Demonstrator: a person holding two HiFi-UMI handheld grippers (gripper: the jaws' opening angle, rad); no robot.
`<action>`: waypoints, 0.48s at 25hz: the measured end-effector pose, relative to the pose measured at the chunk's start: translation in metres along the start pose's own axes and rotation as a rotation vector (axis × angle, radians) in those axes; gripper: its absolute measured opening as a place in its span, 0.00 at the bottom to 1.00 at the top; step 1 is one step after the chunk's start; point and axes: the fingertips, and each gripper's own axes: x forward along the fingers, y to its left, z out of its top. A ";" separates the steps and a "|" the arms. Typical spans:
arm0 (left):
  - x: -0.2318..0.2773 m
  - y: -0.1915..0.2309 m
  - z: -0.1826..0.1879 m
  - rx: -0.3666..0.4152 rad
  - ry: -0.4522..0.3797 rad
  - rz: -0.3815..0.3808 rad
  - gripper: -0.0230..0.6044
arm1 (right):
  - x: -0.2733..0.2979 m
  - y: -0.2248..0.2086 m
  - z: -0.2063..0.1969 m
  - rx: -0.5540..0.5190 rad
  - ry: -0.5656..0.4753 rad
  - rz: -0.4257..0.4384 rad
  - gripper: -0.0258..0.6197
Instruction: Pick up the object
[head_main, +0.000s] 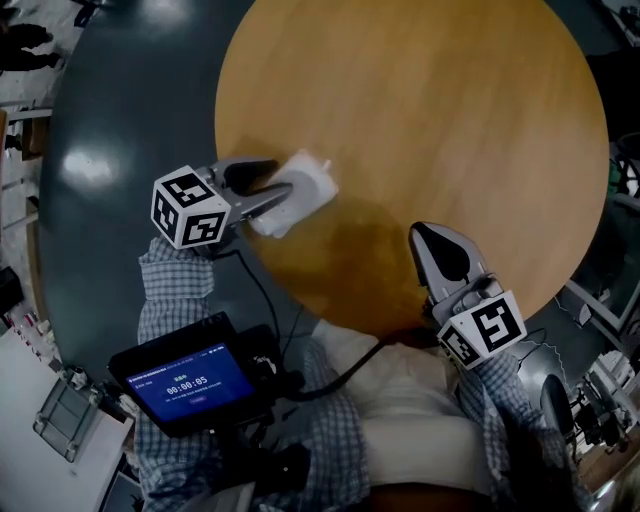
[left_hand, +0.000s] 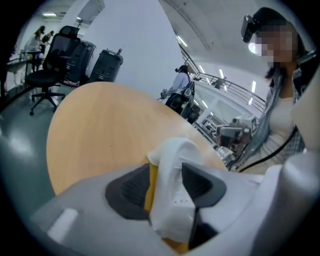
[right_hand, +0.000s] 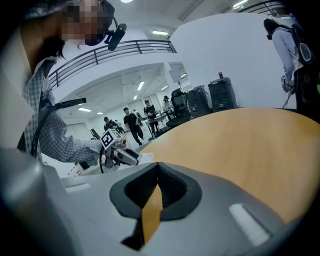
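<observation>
A white plastic object lies on the round wooden table near its left edge. My left gripper reaches over that edge and stands open around the object. In the left gripper view the object sits between the jaws, leaning on the right pad, while a strip of table shows between it and the left pad. My right gripper is shut and empty over the table's near edge; in the right gripper view its tips meet over bare wood.
A device with a lit blue screen hangs at the person's front, with a cable. Grey floor surrounds the table. An office chair and black bins stand beyond the table; people stand far off.
</observation>
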 end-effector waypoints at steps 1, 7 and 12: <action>0.001 -0.007 0.006 -0.001 -0.010 -0.010 0.36 | -0.006 -0.002 0.004 0.001 -0.003 -0.004 0.05; 0.000 -0.032 0.014 0.024 -0.061 -0.067 0.21 | -0.021 0.002 0.003 0.000 -0.012 -0.012 0.05; -0.010 -0.036 0.025 -0.012 -0.156 -0.041 0.18 | -0.030 0.008 0.010 -0.018 -0.028 0.000 0.05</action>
